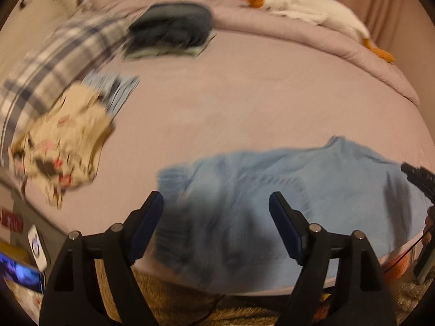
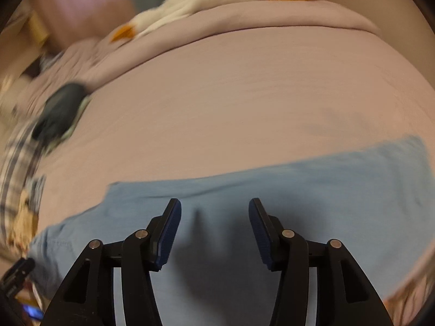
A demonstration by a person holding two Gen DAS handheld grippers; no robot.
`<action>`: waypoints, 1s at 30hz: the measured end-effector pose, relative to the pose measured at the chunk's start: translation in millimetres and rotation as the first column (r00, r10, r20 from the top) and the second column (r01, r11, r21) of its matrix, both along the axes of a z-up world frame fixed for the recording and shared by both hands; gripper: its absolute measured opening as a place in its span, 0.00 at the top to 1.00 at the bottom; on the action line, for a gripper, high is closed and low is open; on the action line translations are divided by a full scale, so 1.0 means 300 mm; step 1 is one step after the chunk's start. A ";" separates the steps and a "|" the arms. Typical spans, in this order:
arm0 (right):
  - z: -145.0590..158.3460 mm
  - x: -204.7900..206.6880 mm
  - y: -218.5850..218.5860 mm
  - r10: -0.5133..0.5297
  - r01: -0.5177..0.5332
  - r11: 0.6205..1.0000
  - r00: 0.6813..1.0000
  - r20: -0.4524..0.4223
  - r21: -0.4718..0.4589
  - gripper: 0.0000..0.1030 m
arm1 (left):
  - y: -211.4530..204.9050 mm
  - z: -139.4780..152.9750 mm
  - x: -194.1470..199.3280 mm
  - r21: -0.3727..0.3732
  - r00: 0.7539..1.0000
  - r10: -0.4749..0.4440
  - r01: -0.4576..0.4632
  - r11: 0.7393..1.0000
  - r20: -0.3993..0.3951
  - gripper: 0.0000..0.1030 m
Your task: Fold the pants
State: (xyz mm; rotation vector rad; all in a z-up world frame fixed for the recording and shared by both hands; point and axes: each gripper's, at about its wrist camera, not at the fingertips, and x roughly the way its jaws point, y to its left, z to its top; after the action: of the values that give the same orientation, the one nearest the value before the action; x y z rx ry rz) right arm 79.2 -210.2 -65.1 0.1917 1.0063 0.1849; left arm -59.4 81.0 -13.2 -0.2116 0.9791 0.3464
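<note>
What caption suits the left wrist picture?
Open left gripper above light blue pants lying on a pink bed.

A home bedroom: bed, rumpled quilt, plush goose.

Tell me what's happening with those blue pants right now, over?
Left tool open, empty. Right tool open, empty. Blue pants lying on bed, not gripped. Nothing in the way.
</note>
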 end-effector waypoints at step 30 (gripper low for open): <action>-0.117 -0.345 -0.813 -0.706 0.705 0.697 0.706 -0.048 0.131 0.50 | -0.387 -0.257 0.593 -0.230 0.925 -0.367 0.337 0.913 -0.099 0.65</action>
State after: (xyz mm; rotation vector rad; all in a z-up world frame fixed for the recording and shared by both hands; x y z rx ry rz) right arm -24.3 -454.0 -100.2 0.6983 0.8475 -0.4612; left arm 118.6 -35.2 -90.4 -0.1979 1.1715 -0.0775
